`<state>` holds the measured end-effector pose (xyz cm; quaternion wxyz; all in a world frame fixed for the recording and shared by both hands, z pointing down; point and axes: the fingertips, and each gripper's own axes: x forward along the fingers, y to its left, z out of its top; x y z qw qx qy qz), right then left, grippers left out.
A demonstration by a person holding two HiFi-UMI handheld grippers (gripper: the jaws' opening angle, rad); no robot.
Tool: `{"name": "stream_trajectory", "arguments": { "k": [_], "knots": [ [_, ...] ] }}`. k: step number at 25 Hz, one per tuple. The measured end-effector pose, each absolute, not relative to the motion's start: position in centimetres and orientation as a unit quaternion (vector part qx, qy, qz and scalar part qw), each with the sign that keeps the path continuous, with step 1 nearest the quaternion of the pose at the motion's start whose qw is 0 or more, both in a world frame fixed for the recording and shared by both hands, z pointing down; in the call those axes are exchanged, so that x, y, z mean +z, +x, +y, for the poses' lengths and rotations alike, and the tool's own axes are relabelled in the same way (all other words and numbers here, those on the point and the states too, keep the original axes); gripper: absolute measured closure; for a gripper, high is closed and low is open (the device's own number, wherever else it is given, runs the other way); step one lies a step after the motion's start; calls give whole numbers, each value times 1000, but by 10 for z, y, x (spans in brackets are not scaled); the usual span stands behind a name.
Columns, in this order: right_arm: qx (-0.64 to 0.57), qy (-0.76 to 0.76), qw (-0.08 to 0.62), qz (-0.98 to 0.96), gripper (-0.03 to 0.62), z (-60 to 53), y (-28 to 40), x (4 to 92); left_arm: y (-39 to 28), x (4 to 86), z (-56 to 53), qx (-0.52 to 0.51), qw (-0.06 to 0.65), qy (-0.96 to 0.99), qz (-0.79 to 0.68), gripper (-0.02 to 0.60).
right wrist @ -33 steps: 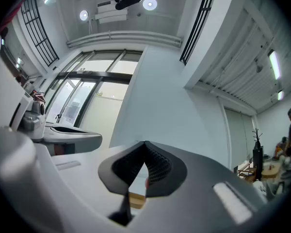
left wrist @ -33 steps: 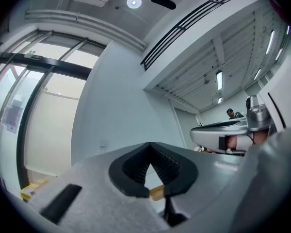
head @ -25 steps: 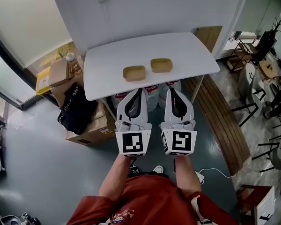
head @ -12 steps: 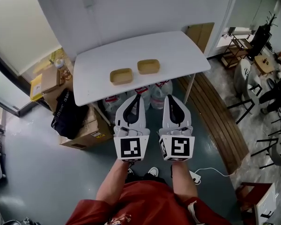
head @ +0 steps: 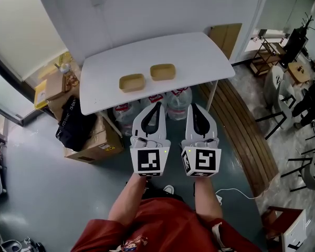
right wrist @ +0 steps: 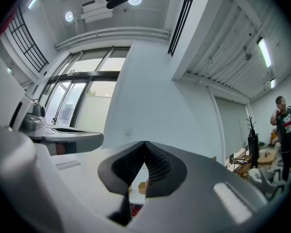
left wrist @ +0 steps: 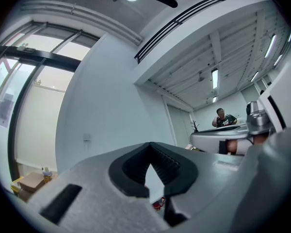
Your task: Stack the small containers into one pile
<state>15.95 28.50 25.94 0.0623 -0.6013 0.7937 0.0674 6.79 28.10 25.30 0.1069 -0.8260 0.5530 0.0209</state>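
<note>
Two small tan containers stand side by side, apart, on the white table point(head: 194, 54) in the head view: one at the left point(head: 132, 82), one at the right point(head: 163, 71). My left gripper point(head: 157, 105) and right gripper point(head: 193, 106) hover close together in front of the table's near edge, short of the containers. Both are shut with nothing between their jaws. In the right gripper view a sliver of a tan container point(right wrist: 142, 187) shows through the gap of the jaws point(right wrist: 144, 152). The left gripper view looks past its own shut jaws point(left wrist: 150, 152) at a wall.
Under the table stand large water bottles point(head: 176, 101). Cardboard boxes point(head: 92, 143) and a black bag point(head: 76, 122) sit at the table's left. A wooden strip of floor point(head: 241, 135) runs along the right, with chairs point(head: 296, 114) beyond. A person point(right wrist: 285, 125) stands far right.
Both grippers, side by side, have come a little closer to the table's near edge. The head view has shifted, so the table and containers sit more to the left.
</note>
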Motion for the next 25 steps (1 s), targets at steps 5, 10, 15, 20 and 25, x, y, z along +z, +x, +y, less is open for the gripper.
{"name": "stream_trajectory", "arguments": {
  "k": [5, 10, 15, 20, 25],
  "knots": [
    [69, -598, 71, 795, 594, 271, 157, 258, 63, 254, 270, 16, 106, -824, 556, 580],
    [68, -591, 61, 801, 594, 246, 147, 265, 52, 255, 244, 24, 108, -820, 561, 580],
    [81, -585, 52, 805, 594, 208, 127, 261, 33, 255, 208, 30, 103, -818, 566, 580],
    [93, -573, 40, 813, 594, 163, 91, 259, -3, 259, 162, 36, 93, -810, 579, 580],
    [102, -559, 27, 823, 594, 105, 44, 257, -44, 258, 106, 37, 87, -803, 588, 580]
  ]
}}
